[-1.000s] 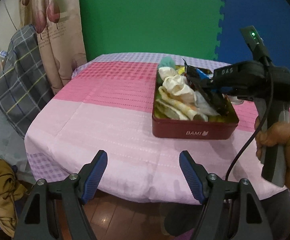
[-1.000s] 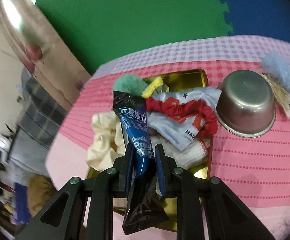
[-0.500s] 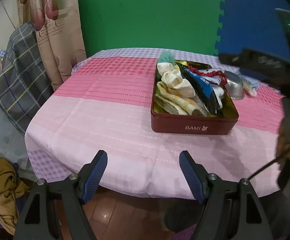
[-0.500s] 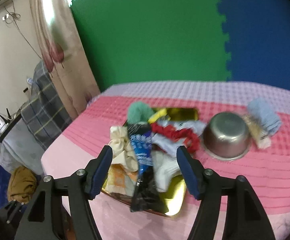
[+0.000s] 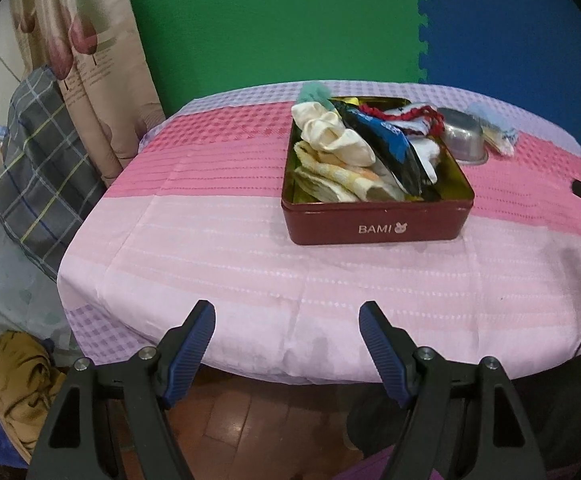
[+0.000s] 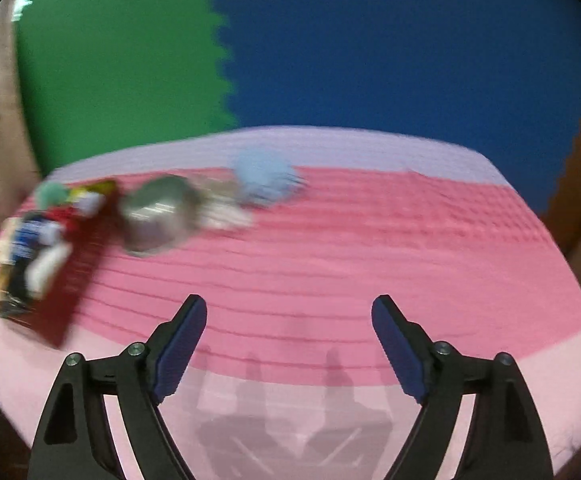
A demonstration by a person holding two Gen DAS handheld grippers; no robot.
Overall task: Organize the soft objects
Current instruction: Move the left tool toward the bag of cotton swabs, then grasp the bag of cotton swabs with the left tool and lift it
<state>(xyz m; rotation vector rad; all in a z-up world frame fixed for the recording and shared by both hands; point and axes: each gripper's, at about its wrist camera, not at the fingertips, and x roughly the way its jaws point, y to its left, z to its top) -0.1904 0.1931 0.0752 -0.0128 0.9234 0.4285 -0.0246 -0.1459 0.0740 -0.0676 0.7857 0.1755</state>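
The dark red rectangular tin marked BAMI (image 5: 376, 216) is seen on the pink and lilac checked tablecloth (image 5: 218, 240), packed with soft things: a cream cloth bundle (image 5: 332, 136), a yellow-striped folded towel (image 5: 338, 180), a red-trimmed white garment (image 5: 410, 114), and a blue and black foil pouch (image 5: 390, 152) laid across the top. A small steel bowl (image 5: 462, 140) is set just beside the tin, with a pale blue fluffy cloth (image 6: 264, 178) next to it. The left gripper (image 5: 286, 344) is held released over the near table edge, nothing between its fingers. The right gripper (image 6: 288, 344), its view blurred, is being opened wide over bare cloth, empty.
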